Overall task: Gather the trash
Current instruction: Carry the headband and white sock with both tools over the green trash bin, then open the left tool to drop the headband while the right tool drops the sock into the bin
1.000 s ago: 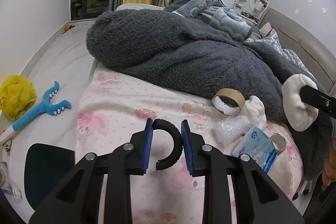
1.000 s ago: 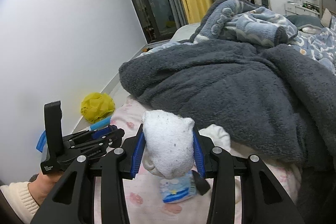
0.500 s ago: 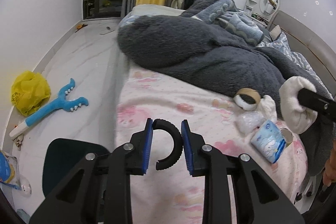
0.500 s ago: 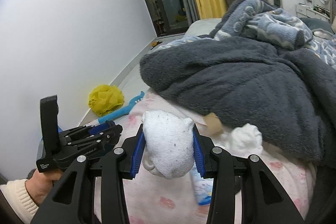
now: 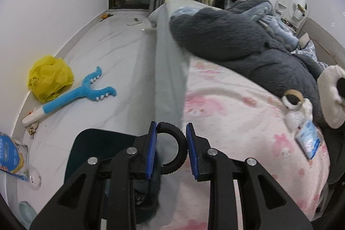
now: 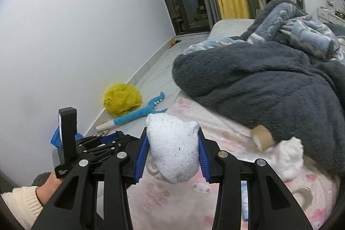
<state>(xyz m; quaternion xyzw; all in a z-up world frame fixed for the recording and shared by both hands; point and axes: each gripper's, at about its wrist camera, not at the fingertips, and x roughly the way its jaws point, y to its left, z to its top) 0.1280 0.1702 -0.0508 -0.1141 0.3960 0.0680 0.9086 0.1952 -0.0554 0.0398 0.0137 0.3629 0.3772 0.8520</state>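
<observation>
Gripping a white sock (image 6: pixel 173 149), right gripper (image 6: pixel 172 154) above bed (image 6: pixel 183 204)

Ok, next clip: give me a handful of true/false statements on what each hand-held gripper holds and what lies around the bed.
1. The right hand-held gripper is shut on a white sock. True.
2. The left hand-held gripper is empty. False: it grips a black ribbed curved handle.
3. The yellow plastic bag lies on the bed. False: it lies on the floor by the wall.
4. A blue plush toy lies on the floor beside the yellow bag. True.
5. A tape roll rests on the pink sheet at the grey blanket's edge. True.
</observation>
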